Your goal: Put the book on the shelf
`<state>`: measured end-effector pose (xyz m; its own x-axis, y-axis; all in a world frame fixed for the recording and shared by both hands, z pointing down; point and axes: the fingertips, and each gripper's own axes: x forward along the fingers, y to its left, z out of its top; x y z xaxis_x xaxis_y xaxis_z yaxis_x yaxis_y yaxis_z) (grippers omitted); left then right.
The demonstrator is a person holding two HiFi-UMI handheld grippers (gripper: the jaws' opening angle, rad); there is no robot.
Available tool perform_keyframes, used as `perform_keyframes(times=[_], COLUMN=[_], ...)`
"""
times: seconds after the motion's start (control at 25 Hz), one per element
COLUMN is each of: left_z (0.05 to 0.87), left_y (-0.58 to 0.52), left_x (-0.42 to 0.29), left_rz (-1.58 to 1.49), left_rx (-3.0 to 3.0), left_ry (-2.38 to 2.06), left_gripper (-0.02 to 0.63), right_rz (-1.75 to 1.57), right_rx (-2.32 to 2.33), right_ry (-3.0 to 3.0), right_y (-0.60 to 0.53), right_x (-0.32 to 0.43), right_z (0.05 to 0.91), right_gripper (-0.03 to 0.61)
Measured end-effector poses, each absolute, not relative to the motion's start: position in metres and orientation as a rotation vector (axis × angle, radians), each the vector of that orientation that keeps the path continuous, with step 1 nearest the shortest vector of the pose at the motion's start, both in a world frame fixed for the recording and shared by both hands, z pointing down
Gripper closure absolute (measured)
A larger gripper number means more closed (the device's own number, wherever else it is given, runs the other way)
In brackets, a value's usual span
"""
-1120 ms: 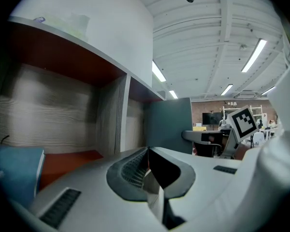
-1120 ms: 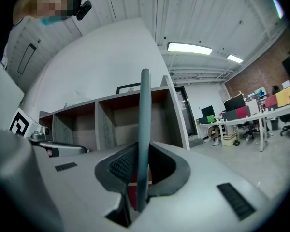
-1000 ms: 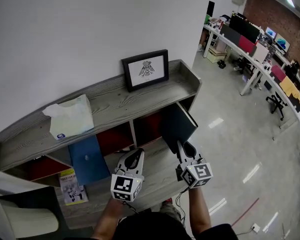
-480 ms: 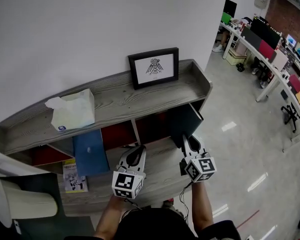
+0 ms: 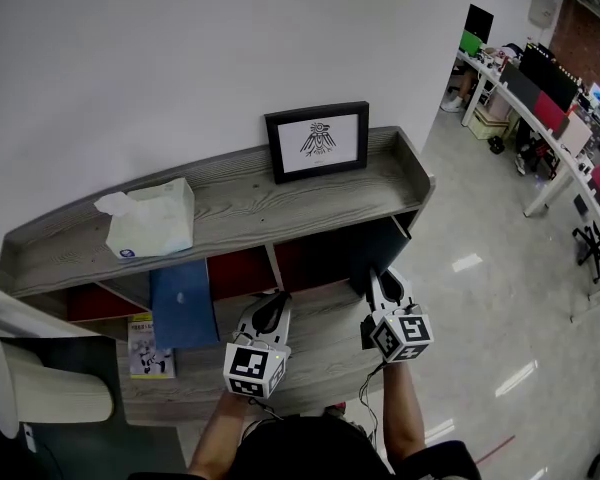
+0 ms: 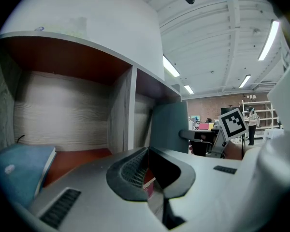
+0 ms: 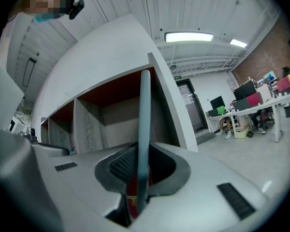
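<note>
Two grippers show in the head view, both low before a long grey wood-grain shelf point(image 5: 242, 204). The right gripper point(image 5: 385, 282) is clamped on a dark teal book point(image 5: 378, 252), which stands upright at the mouth of the right-end lower compartment, its top tucked under the top board. The left gripper point(image 5: 270, 305) is just beside it, before the middle compartment. On the top board, a black-framed picture point(image 5: 318, 140) stands against the white wall and a pale green tissue box point(image 5: 152, 224) sits well to its left. A flat blue book point(image 5: 182, 304) leans in a left compartment, with a small illustrated booklet point(image 5: 143, 346) beside it. Left gripper view: jaws drawn together, nothing between them; blue book at lower left, teal book point(image 6: 169, 127) upright to the right. Right gripper view: the book's thin edge point(image 7: 144, 129) runs straight up between the jaws, pads pressed on both faces, shelf compartments beyond.
</note>
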<state>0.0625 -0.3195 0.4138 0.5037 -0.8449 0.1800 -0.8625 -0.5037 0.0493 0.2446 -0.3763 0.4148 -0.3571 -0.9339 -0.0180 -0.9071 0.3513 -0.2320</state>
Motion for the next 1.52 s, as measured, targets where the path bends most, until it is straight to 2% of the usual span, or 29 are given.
perform_keyframes(times=[0.96, 1.12, 1.28, 1.52], left_z=[0.425, 0.425, 0.424, 0.423], left_y=[-0.323, -0.32, -0.316, -0.307], left_x=[0.062, 0.064, 0.066, 0.076], left_rz=[0.237, 0.24, 0.239, 0.247], left_rx=[2.547, 2.545, 2.552, 2.565], left_ry=[-1.539, -1.54, -1.539, -1.53], left_gripper=[0.601, 0.601, 0.601, 0.601], right_rz=[-0.332, -0.346, -0.359, -0.35], right_rx=[-1.665, -1.647, -1.651, -1.662], right_ry=[2.432, 2.449, 2.453, 2.479], right_y=[-0.394, -0.39, -0.383, -0.368], right_x=[0.254, 0.254, 0.259, 0.268], right_z=[0.432, 0.433, 0.438, 0.437], right_gripper=[0.501, 0.428, 0.385, 0.382])
